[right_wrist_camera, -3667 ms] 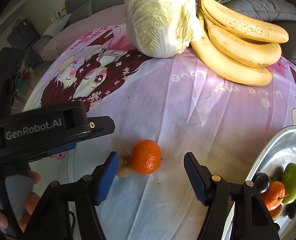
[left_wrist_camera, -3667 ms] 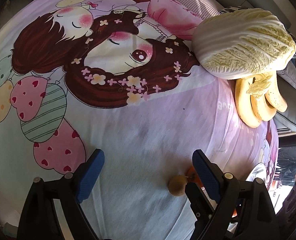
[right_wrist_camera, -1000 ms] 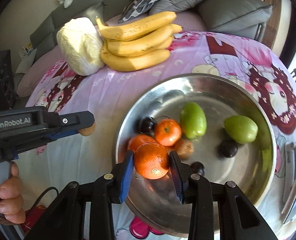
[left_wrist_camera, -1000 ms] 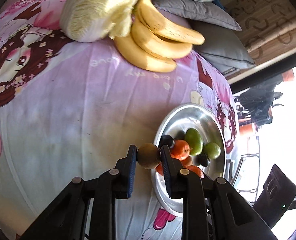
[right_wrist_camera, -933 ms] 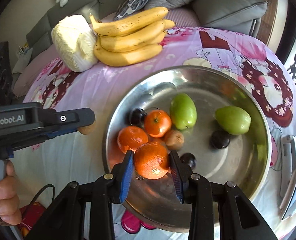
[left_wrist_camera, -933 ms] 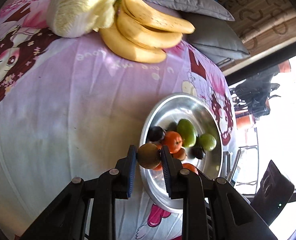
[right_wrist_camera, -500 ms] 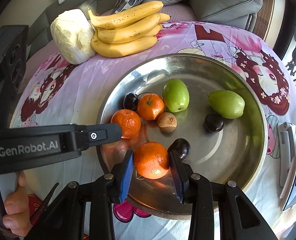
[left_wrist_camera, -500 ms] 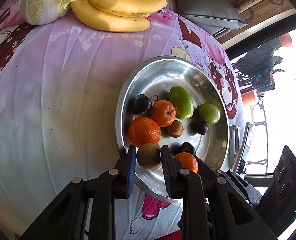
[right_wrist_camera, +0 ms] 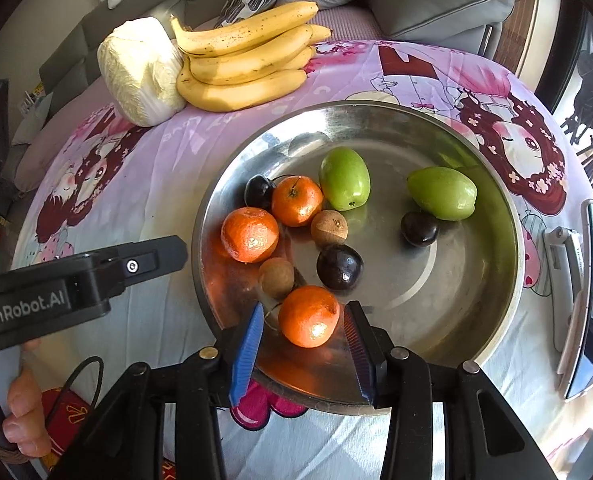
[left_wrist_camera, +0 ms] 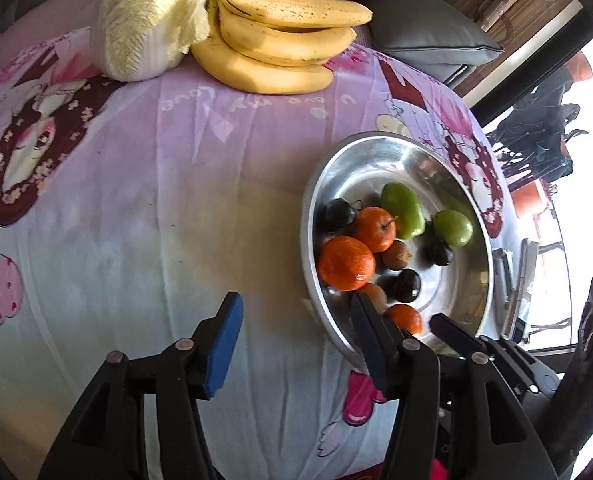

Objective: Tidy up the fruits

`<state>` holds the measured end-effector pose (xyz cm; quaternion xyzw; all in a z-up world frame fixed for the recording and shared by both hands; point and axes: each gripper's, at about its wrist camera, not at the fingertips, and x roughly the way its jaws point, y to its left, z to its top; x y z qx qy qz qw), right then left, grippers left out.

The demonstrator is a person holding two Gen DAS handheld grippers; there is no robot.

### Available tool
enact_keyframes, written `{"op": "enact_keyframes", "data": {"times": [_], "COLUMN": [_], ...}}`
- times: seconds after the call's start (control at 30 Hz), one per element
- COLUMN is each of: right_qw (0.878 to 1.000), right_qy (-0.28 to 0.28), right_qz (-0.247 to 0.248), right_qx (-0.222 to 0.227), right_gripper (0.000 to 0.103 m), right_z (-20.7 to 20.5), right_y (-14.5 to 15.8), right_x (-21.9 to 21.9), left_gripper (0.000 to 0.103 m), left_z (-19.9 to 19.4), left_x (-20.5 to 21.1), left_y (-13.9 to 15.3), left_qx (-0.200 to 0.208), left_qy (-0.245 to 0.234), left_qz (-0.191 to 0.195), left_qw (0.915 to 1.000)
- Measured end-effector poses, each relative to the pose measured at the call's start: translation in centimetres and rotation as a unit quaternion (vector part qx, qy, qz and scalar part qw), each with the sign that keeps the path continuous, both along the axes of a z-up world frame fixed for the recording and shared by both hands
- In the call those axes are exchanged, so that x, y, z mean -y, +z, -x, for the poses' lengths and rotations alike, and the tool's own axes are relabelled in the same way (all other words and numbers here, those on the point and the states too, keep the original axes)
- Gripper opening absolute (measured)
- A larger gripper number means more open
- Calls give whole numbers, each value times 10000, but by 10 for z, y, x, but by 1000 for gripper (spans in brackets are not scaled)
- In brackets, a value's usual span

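Nearest you, your right tool [right_wrist_camera: 304, 340] has just been opening, and the mandarin [right_wrist_camera: 309, 315] lies released between its pads in the steel bowl [right_wrist_camera: 476, 344]. Your left tool [left_wrist_camera: 296, 320] has likewise just been opening and stands empty at the bowl's near rim, its brown longan [right_wrist_camera: 276, 278] resting beside the mandarin. Farthest, bananas [right_wrist_camera: 248, 60] and cabbage [right_wrist_camera: 140, 70] lie on the counter [left_wrist_camera: 156, 200].

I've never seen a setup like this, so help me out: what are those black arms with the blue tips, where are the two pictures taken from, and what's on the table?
There is no robot here. A person holds a hand-held gripper in each hand, and a fisheye camera on each looks forward along its two blue-padded fingers. One picture is from the left hand-held gripper, the other from the right hand-held gripper.

On a pink cartoon tablecloth lie a bunch of bananas, a cabbage and a steel bowl holding tangerines, green fruits, dark plums and small brown fruits.

Both have just been opening. The left's jaws are empty; a tangerine sits in the bowl between the right's pads, apparently released.
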<state>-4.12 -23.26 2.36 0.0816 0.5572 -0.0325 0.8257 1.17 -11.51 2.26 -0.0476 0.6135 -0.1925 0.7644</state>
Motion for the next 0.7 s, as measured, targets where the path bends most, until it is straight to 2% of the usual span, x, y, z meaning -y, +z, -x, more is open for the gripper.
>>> {"op": "enact_keyframes", "data": {"times": [0.03,0.2,0.37,0.47,0.7], "right_qw": [10000,9999,9998,9997,9992], "right_qy": [-7,-40,-108,-136,-154], "right_qz": [10,98,152,190,371], "right_qx": [-3,-15,-29,-38,14], "right_gripper": [49,57,71,74,95], "right_z": [1,4,6,8,11], "right_y": [0,2,3,4,6], "right_x": [-1,-5,-7,-10,-16], "left_gripper": [65,66,66,66,66], "left_z": [0,-2,1,4,17], "left_x": [-4,-23,-32,-34,-37], "left_y": [1,3,12,7,-6], "left_qx": [140,657,1224,1120,847], "left_qy": [49,218,241,147,82], "left_qz": [-200,-943,-1704,-1736,-1817], "left_qw": [9997,9931,9774,9783,9797]}}
